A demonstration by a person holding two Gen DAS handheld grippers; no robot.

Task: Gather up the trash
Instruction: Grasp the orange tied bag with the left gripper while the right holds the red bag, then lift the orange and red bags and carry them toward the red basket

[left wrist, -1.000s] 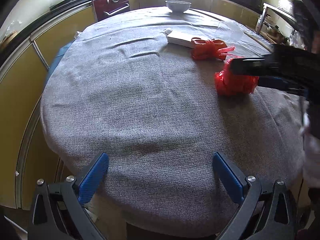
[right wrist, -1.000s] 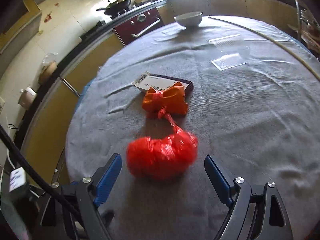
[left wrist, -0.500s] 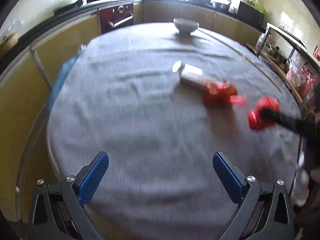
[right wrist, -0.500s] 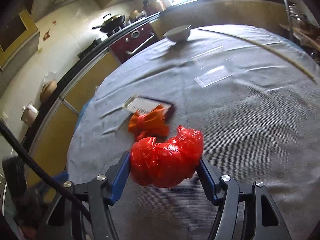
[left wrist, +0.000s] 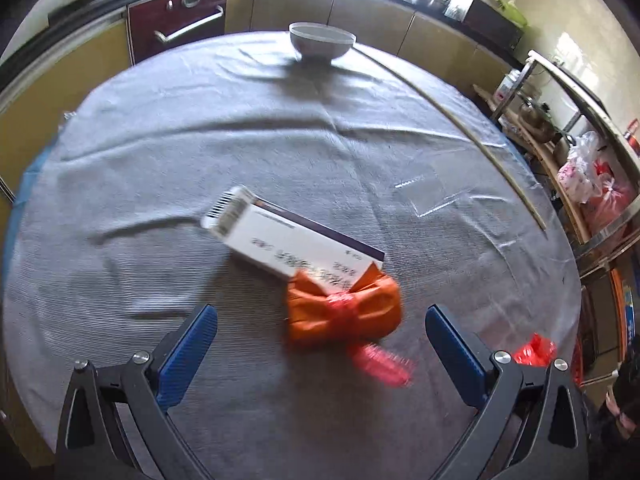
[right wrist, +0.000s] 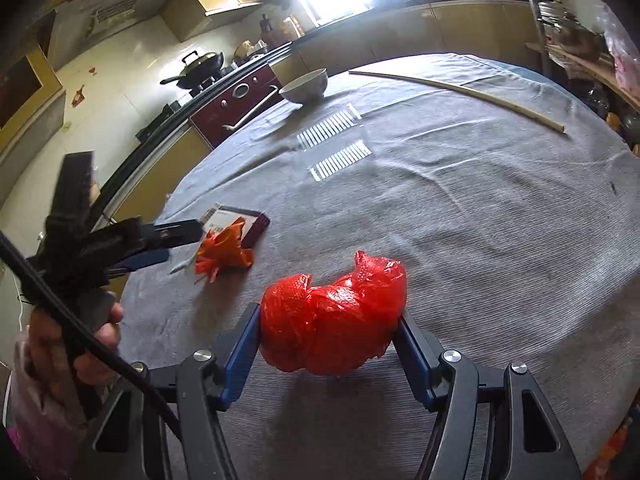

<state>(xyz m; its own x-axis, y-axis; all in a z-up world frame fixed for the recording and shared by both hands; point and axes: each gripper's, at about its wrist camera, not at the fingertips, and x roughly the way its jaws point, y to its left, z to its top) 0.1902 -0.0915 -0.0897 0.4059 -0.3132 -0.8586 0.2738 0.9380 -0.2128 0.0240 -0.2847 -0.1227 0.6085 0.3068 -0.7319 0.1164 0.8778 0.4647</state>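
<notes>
Tablecloth (left wrist: 160, 160): two red wrappers (right wrist: 332, 316), one box (left wrist: 288, 240)

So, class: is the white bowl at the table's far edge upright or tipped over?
Upright: the white bowl stands on its base, rim facing up. Its contents cannot be seen.

Black hand-held gripper (right wrist: 328, 334) frames — blue finger pads (right wrist: 240, 354), silver screws, trailing black cable (right wrist: 80, 336).

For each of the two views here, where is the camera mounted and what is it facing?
Left wrist: on the left gripper, angled down at the orange wrapper and box; own open fingers show.
Right wrist: on the right gripper, shut on the red bag; left gripper and hand at left.
Shared: table, bowl, wrapper, box.
</notes>
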